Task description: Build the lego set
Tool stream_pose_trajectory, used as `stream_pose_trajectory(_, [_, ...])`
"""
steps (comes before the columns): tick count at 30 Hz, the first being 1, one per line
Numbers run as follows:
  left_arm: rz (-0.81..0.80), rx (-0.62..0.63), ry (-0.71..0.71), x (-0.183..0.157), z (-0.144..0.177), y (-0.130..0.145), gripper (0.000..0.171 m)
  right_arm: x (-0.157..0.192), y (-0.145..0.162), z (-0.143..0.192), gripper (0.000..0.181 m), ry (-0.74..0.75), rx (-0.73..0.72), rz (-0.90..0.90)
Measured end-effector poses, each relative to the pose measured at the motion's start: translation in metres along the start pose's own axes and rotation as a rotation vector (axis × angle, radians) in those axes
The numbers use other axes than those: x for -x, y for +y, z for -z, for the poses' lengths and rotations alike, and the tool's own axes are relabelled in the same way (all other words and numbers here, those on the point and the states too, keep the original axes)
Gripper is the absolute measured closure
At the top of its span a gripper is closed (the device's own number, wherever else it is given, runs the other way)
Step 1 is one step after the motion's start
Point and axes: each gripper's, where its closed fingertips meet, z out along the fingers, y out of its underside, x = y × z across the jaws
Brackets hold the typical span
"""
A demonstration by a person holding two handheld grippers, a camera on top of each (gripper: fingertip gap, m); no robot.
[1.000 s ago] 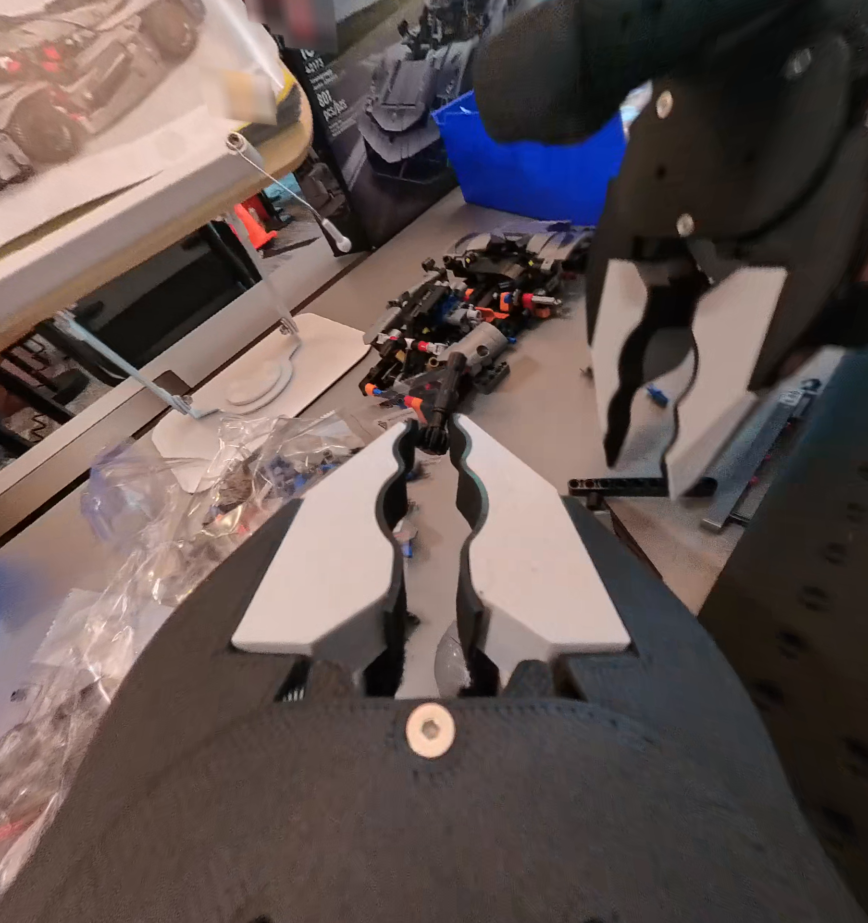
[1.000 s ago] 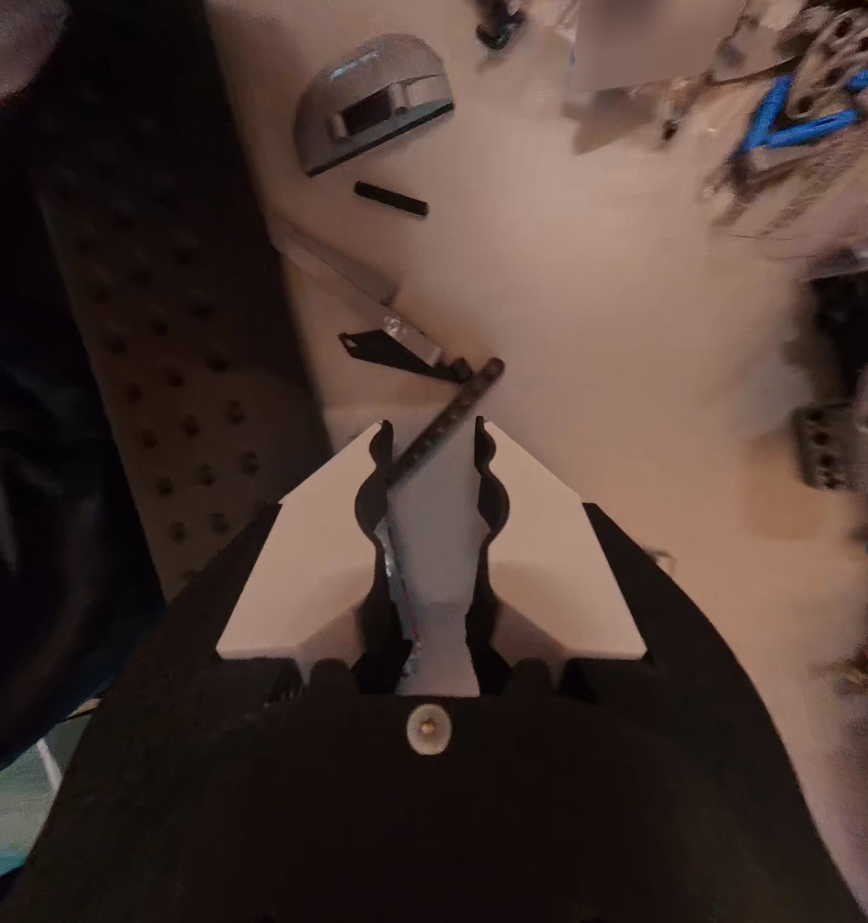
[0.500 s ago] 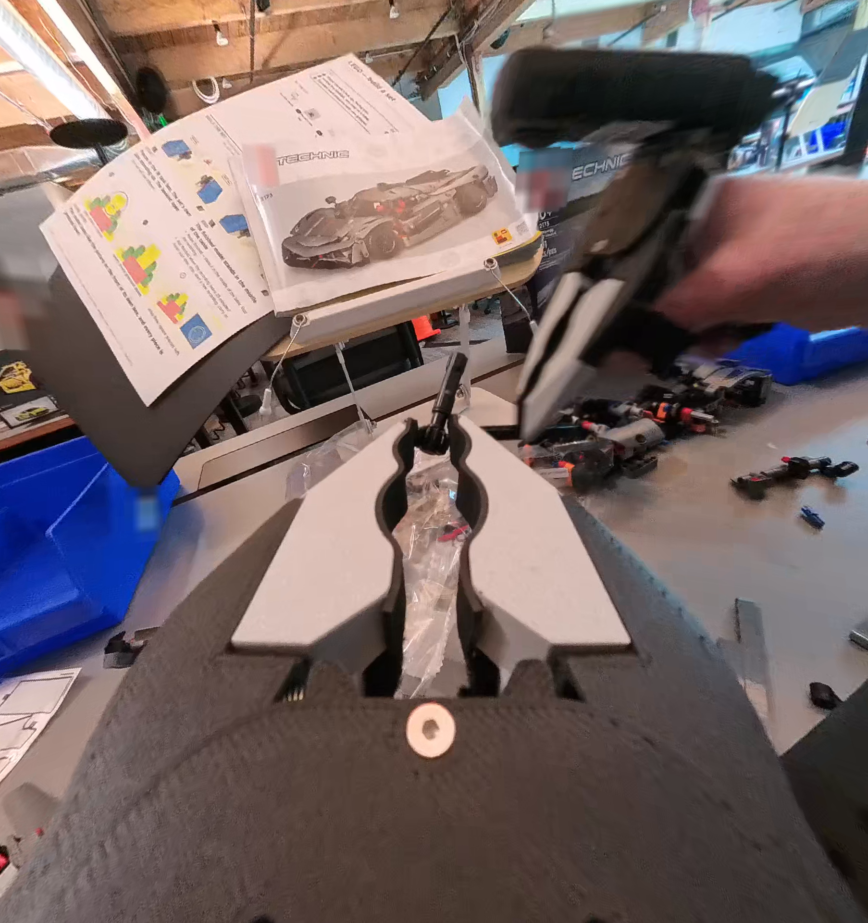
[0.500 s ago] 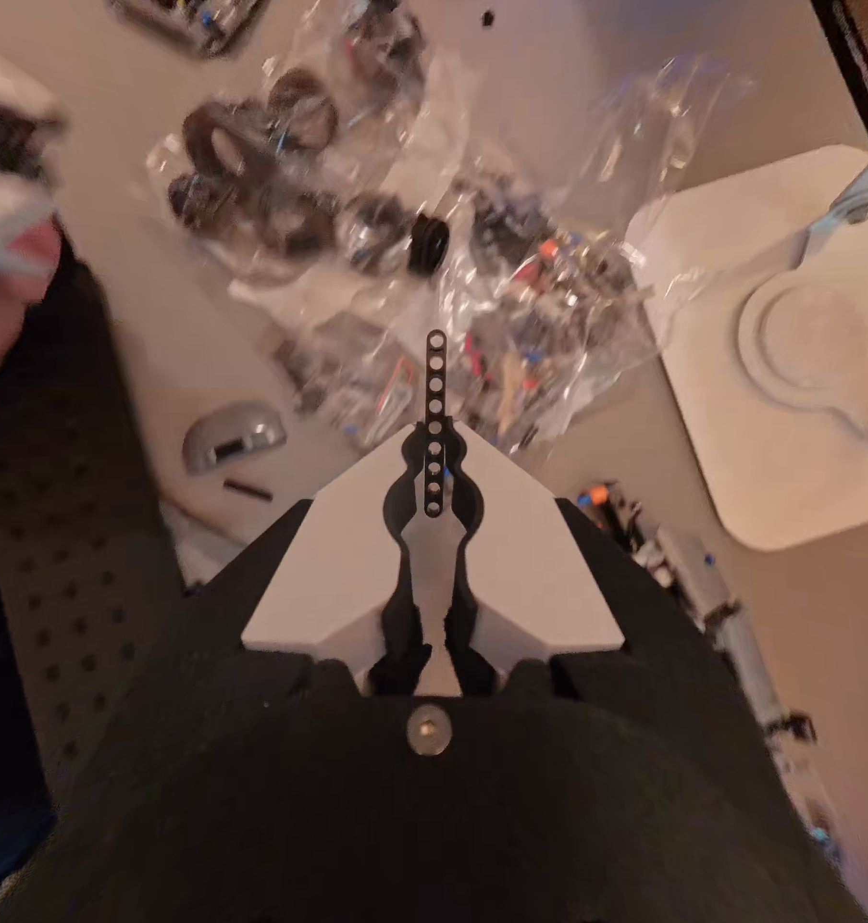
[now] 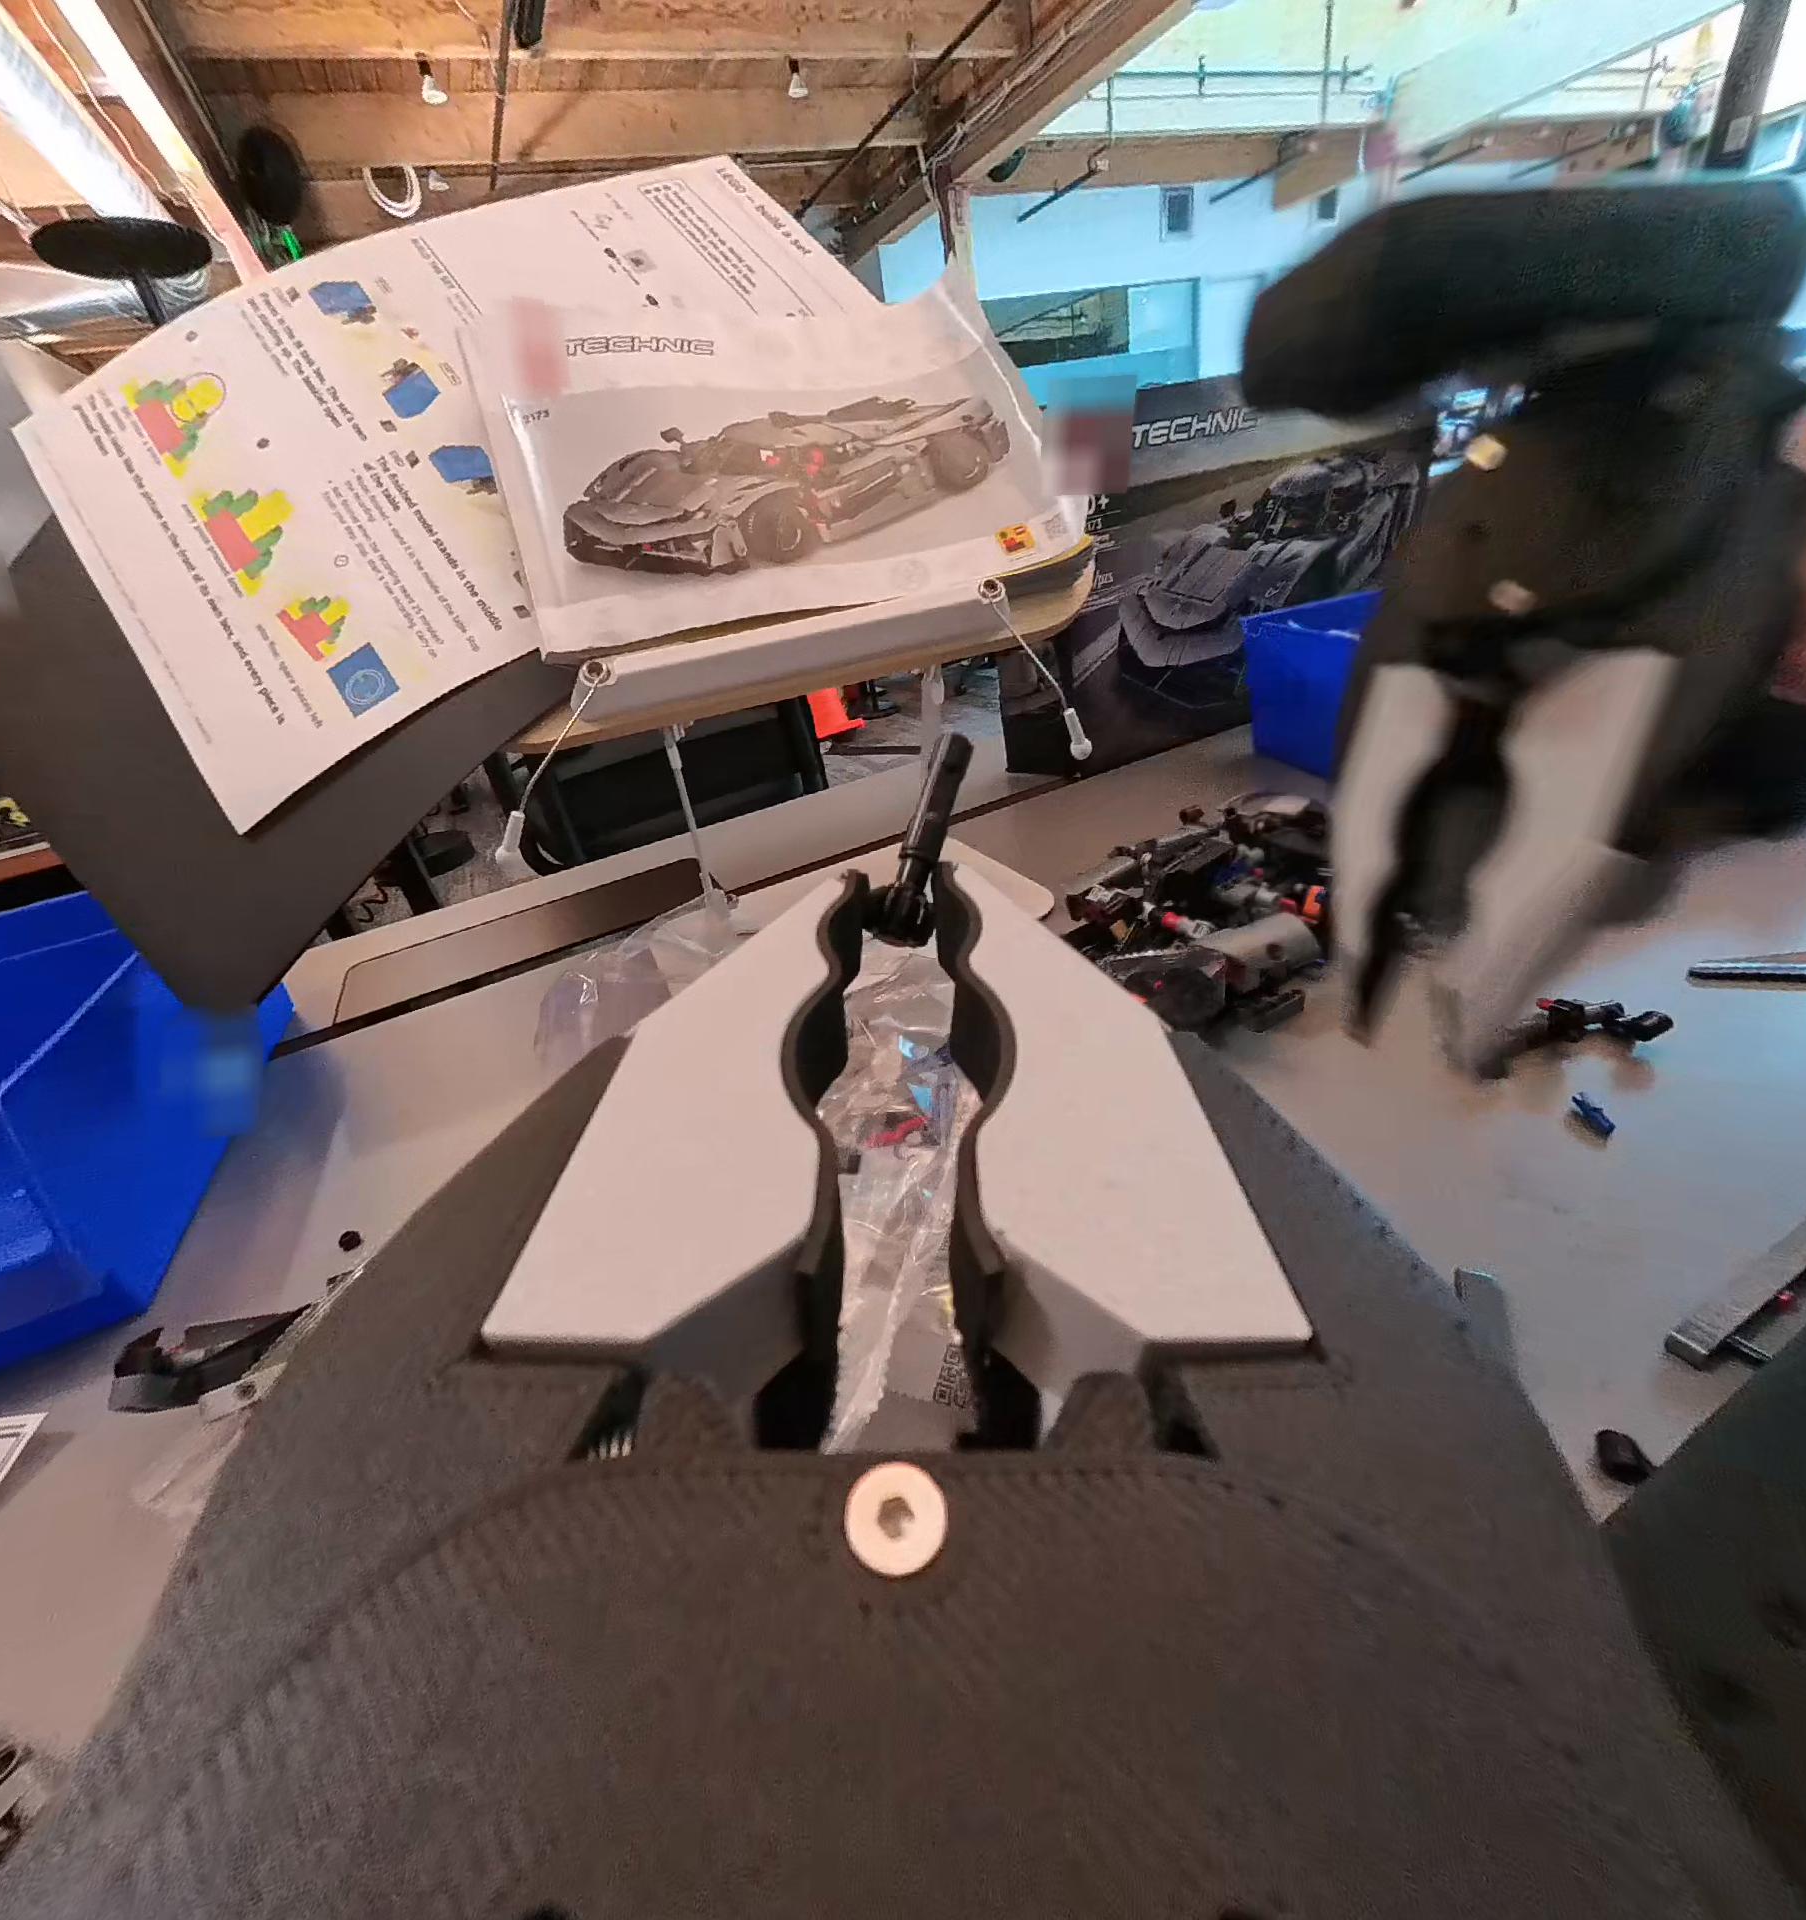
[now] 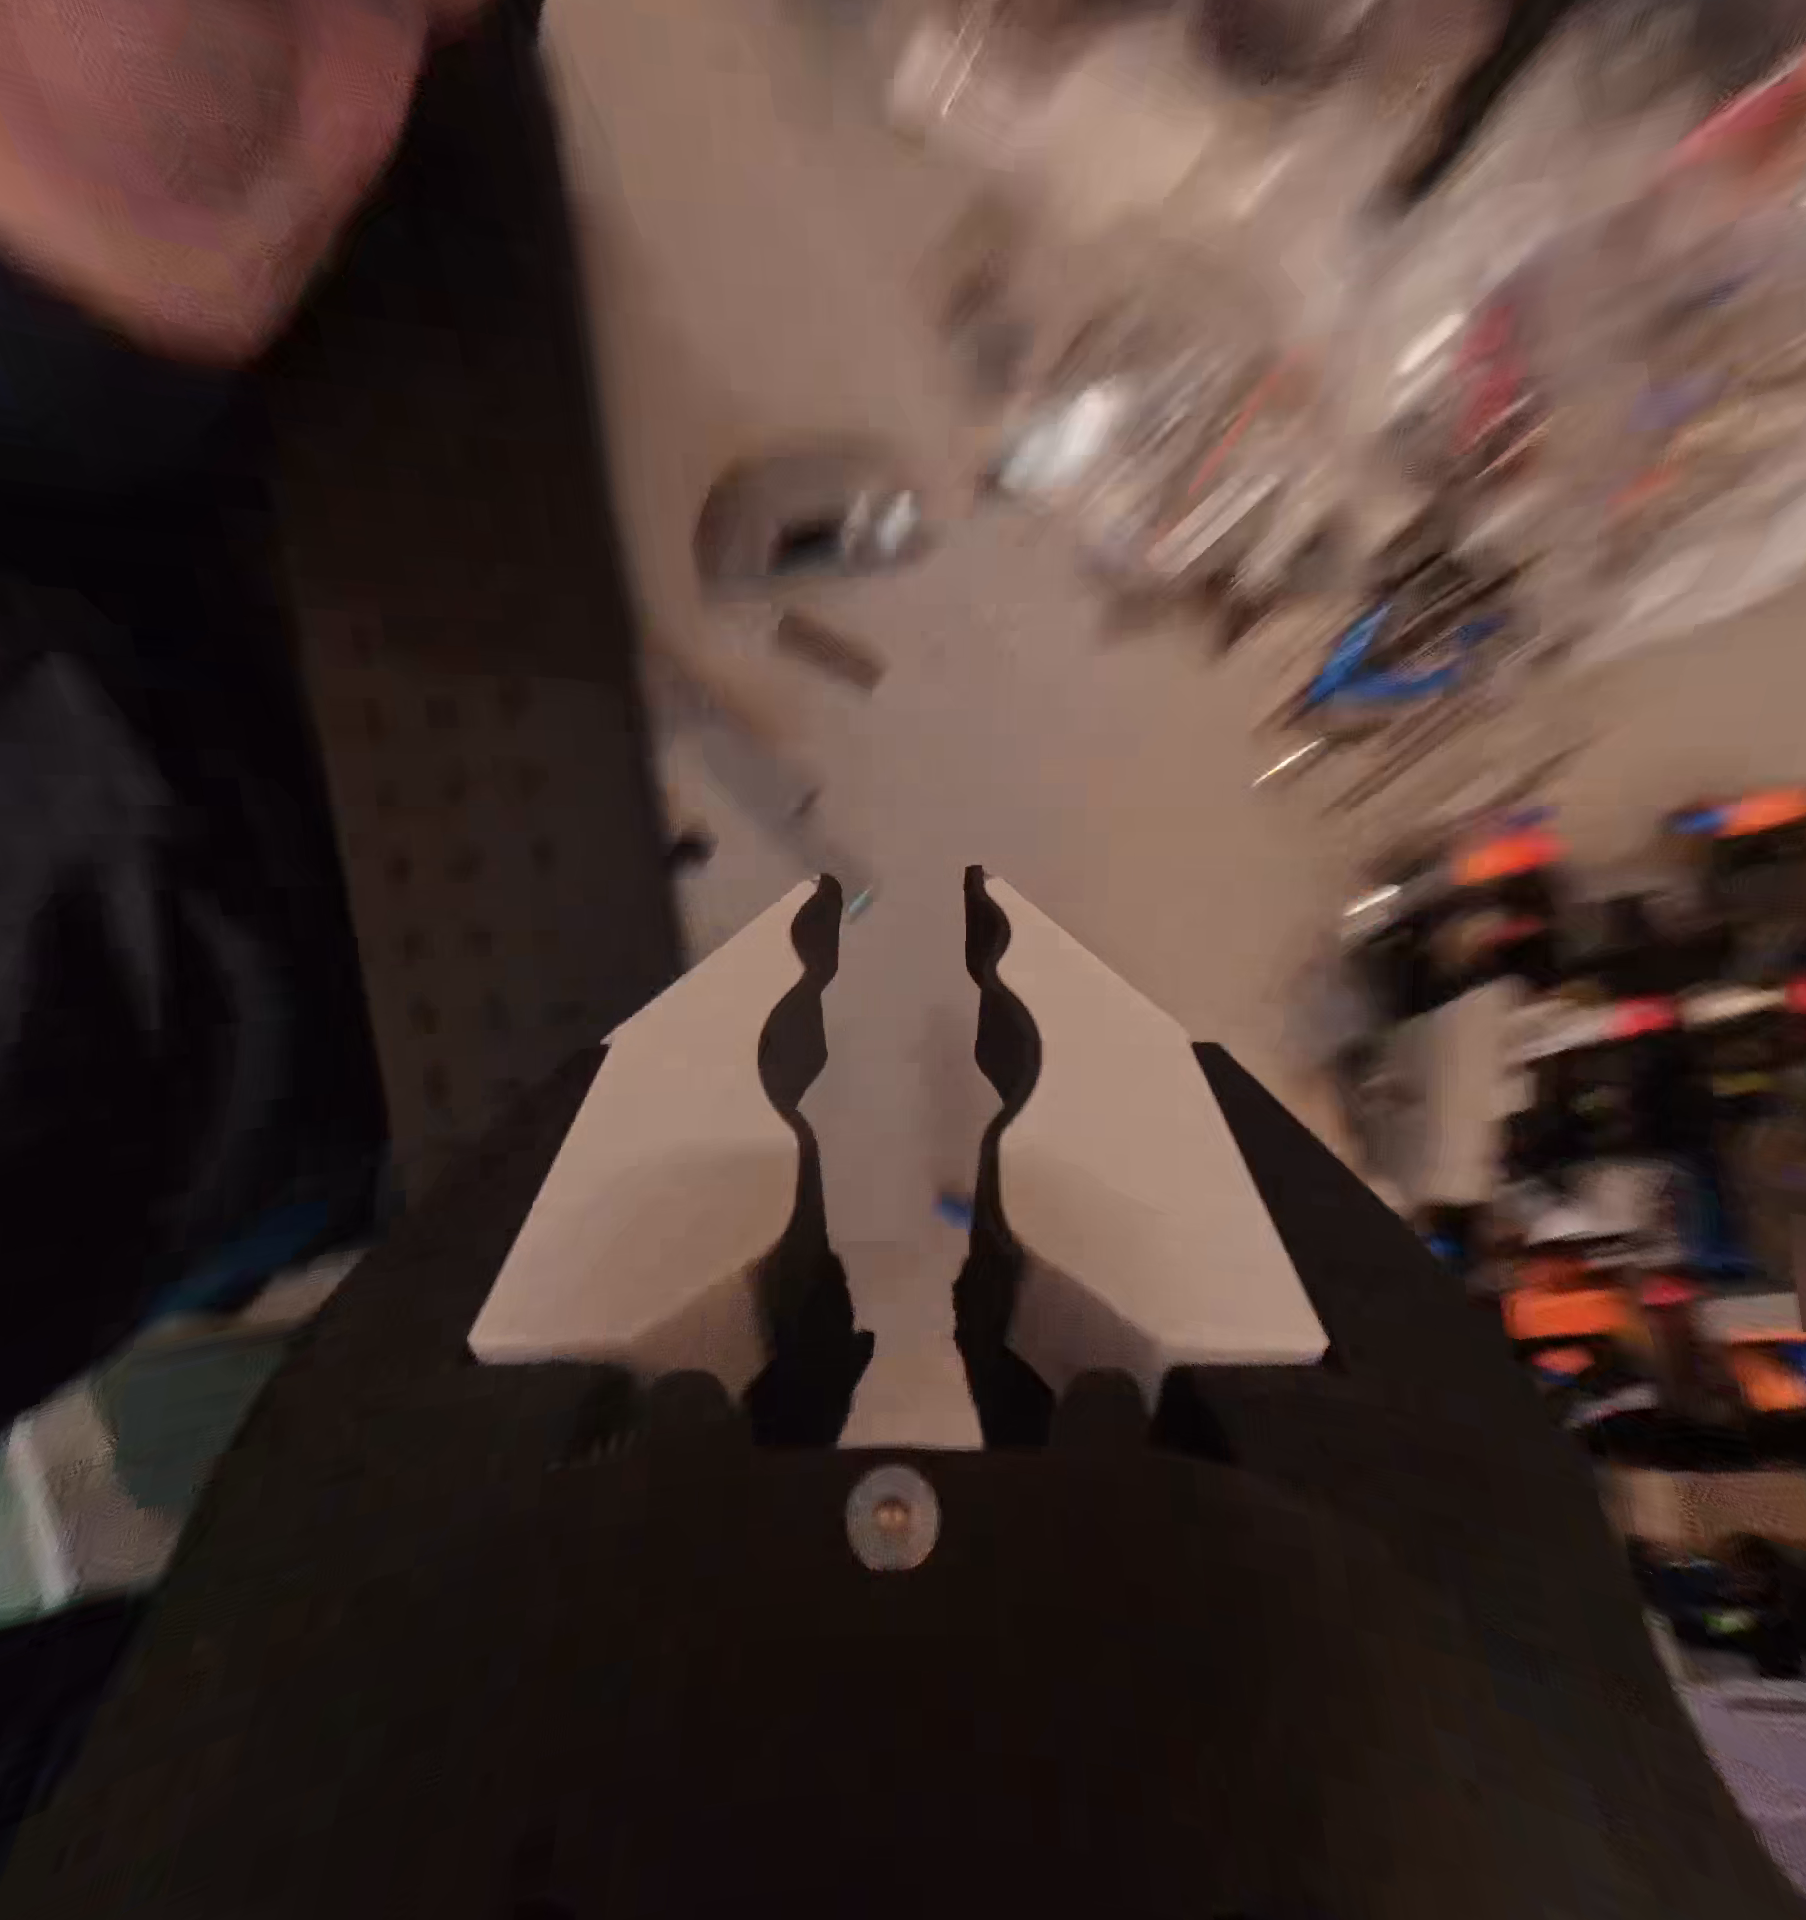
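My left gripper [image 5: 901,902] is shut on a short black axle piece [image 5: 928,821], which sticks up past the fingertips, held above the table. My right gripper [image 6: 899,883] is open and empty in its own blurred view. It also shows in the left wrist view [image 5: 1424,1039], blurred, pointing down over the table's right side. The partly built black, grey and orange car chassis [image 5: 1205,920] lies on the grey table beyond my left gripper. It shows blurred at the right of the right wrist view [image 6: 1657,1039].
An instruction booklet [image 5: 774,499] rests on a stand behind. Clear bags of parts [image 5: 883,1049] lie under my left gripper. A blue bin [image 5: 47,1143] stands left, another [image 5: 1294,675] back right. Small loose pieces [image 5: 1595,1023] and a grey curved panel [image 6: 805,520] lie on the table. The gap from one gripper's tips to the other's is roughly 15 cm.
My right gripper held a black holed beam half a second ago; now it is open and empty and has swung right. My left gripper has kept the axle piece raised.
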Motion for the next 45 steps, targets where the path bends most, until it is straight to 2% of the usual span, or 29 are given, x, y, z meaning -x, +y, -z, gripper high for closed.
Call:
stream_pose_trajectory(3, [0.005, 0.000, 0.015, -0.003, 0.000, 0.000, 0.161, 0.026, 0.053, -0.016, 0.158, 0.010, 0.139, 0.039])
stream_pose_trajectory(7, [0.005, 0.003, 0.028, -0.006, -0.001, 0.001, 0.161, 0.029, 0.086, -0.033, 0.152, 0.010, 0.179, -0.024])
stream_pose_trajectory(8, [0.004, 0.006, 0.029, -0.006, -0.001, 0.001, 0.161, 0.033, 0.083, -0.034, 0.155, -0.004, 0.145, -0.016])
stream_pose_trajectory(10, [0.004, 0.017, 0.042, -0.009, -0.003, 0.003, 0.161, 0.036, 0.082, -0.038, 0.175, -0.012, 0.112, 0.011])
stream_pose_trajectory(13, [-0.007, 0.040, 0.079, -0.017, -0.006, 0.008, 0.161, 0.026, 0.078, -0.039, 0.176, 0.023, 0.068, -0.011])
stream_pose_trajectory(20, [-0.044, 0.072, 0.116, -0.029, -0.012, 0.013, 0.161, -0.025, 0.076, -0.027, 0.176, 0.250, 0.035, -0.079])
stream_pose_trajectory(21, [-0.043, 0.075, 0.114, -0.029, -0.012, 0.013, 0.161, -0.030, 0.072, -0.023, 0.172, 0.268, 0.011, -0.089])
stream_pose_trajectory(23, [-0.039, 0.073, 0.101, -0.026, -0.012, 0.013, 0.161, -0.028, 0.058, -0.014, 0.153, 0.244, -0.061, -0.086])
stream_pose_trajectory(27, [-0.006, 0.062, 0.083, -0.019, -0.011, 0.013, 0.161, -0.017, 0.031, -0.007, 0.150, 0.201, -0.134, -0.001])
stream_pose_trajectory(30, [0.024, 0.053, 0.074, -0.013, -0.009, 0.012, 0.161, -0.002, 0.008, -0.016, 0.149, 0.126, -0.169, 0.075])
stream_pose_trajectory(36, [0.065, 0.030, 0.071, -0.007, -0.007, 0.010, 0.161, 0.006, -0.029, -0.054, 0.147, 0.105, -0.124, 0.211])
stream_pose_trajectory(42, [0.087, 0.012, 0.070, -0.004, -0.004, 0.008, 0.161, 0.004, -0.038, -0.087, 0.157, 0.073, -0.027, 0.290])
stream_pose_trajectory(45, [0.096, -0.002, 0.061, -0.001, -0.002, 0.006, 0.161, 0.010, -0.039, -0.090, 0.180, 0.040, -0.037, 0.303])
